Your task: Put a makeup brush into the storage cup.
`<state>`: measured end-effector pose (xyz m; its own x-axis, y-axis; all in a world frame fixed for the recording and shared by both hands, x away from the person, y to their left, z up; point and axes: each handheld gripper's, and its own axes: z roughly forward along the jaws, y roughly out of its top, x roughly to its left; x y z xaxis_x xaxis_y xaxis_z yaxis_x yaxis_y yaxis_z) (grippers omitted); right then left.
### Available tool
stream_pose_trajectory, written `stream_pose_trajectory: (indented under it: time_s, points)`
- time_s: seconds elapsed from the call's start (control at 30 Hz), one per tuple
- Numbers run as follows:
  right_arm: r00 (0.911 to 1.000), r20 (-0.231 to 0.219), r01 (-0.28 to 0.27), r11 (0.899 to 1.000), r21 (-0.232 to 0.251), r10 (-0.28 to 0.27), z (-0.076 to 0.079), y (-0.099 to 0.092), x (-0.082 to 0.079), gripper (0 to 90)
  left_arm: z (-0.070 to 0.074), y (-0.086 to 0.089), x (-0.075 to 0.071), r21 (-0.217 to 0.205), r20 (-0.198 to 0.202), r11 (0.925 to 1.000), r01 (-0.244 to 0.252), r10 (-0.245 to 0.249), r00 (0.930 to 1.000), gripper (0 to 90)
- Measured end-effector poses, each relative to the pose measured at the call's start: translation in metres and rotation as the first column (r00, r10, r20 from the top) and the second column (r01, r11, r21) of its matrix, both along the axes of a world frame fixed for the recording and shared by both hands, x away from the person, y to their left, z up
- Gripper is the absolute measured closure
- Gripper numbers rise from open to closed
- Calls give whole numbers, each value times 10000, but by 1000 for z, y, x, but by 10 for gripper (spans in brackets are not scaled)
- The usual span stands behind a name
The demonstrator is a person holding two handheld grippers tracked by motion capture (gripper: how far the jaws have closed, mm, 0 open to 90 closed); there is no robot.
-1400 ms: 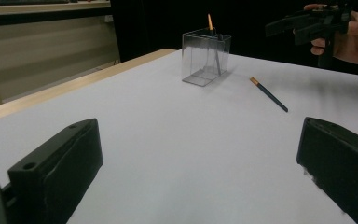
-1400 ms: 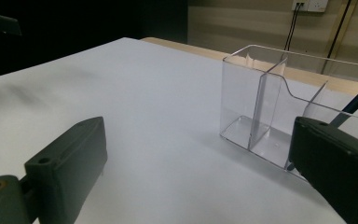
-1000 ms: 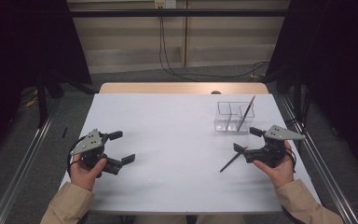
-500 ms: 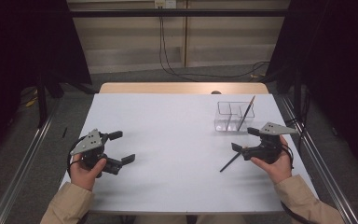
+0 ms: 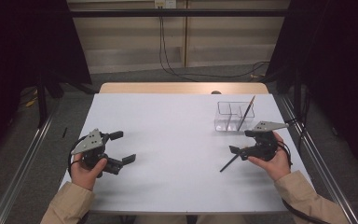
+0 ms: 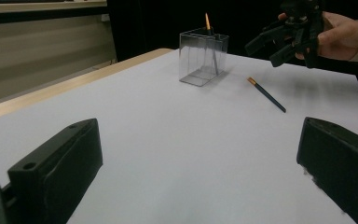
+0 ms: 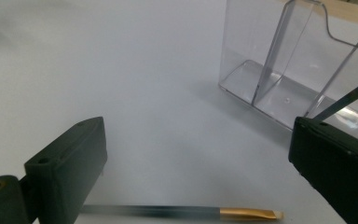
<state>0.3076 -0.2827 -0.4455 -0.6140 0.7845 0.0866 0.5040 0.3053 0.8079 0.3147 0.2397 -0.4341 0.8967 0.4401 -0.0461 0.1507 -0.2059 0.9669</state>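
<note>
Fingers (image 7: 65, 172) of the right gripper (image 5: 247, 142) are spread wide above the pencil (image 5: 228, 163); at 1 o'clock, the clear holder (image 5: 228, 122) could be knocked.

A clear divided holder (image 5: 233, 116) stands on the table (image 5: 177, 140), toward its far right corner. One brush (image 5: 245, 112) stands inside the holder, leaning to the right. A second brush (image 5: 229, 163) lies flat on the table, just in front of the holder. The right gripper (image 5: 242, 142) hangs above that lying brush, near the holder's front. The left gripper (image 5: 122, 147) is well apart from the holder, at the table's near left.
</note>
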Motion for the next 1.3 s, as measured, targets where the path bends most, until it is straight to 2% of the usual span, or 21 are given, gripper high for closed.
stream_pose_trajectory:
  time_s: [0.23,0.53,0.67,0.8,1.17,1.3]
  points:
    - [9977,-683,-77,9983,-584,37,0,2,5,36,0,0,0,7,-5,10000,0,0,10000,1]
    - [9877,-1551,-6,9935,-1136,-171,1,2,9,38,-1,0,0,42,-49,10000,3,-3,10000,0]
    - [9772,-2087,59,9882,-1533,-383,2,3,12,39,-1,-1,0,93,-41,10000,22,-22,10000,1]
    - [9729,-2260,122,9864,-1641,-496,5,2,14,43,-1,-1,0,90,-78,10000,32,-32,10000,0]
    - [9488,-2976,445,9774,-2067,-1062,10,3,18,56,-1,-2,0,123,-30,9999,30,-29,10000,0]
    - [9370,-3208,701,9739,-2157,-1385,9,2,19,67,-1,-2,0,100,-48,9999,9,-8,10000,0]
